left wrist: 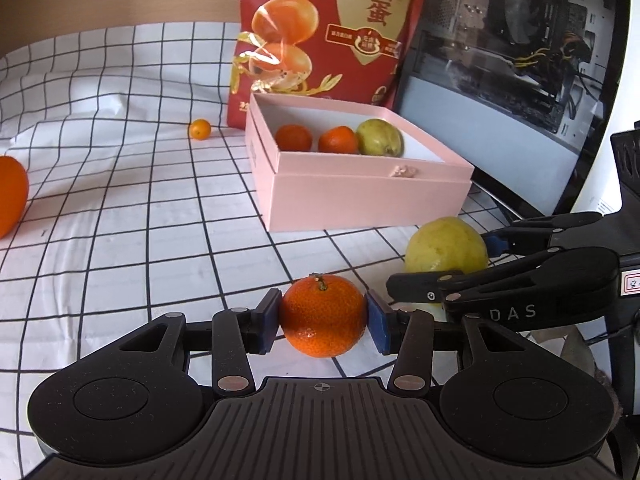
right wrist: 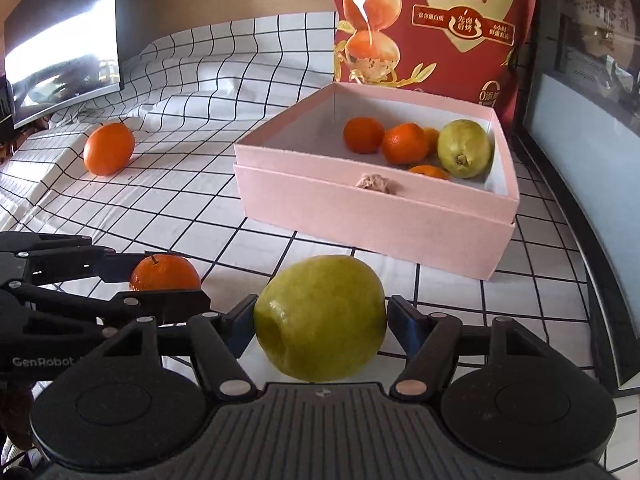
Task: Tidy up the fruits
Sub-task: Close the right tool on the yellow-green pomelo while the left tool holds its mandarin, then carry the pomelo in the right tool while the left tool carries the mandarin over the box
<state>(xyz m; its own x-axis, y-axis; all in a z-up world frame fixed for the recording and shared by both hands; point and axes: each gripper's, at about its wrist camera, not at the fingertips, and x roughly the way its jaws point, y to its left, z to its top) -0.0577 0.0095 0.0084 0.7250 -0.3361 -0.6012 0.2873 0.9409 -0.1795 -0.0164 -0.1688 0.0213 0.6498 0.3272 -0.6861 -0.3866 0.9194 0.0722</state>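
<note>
Orange mandarin (left wrist: 323, 316) sits clamped in the left tool (left wrist: 323, 320) near the tabletop's front edge, beside the green fruit (right wrist: 320, 318) squeezed by the right tool (right wrist: 320, 322); crowded together, either could slip before reaching the pink box (right wrist: 372, 208).

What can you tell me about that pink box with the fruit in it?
The pink box looks like matte cardboard, square, shallow and open-topped, white inside. Its upper tray sits in a slightly wider base, with a small pinkish ornament on the front wall. It rests flat on the checked cloth, in front of a red bag. Inside lie small oranges and one green fruit. Neither tool touches it.
</note>
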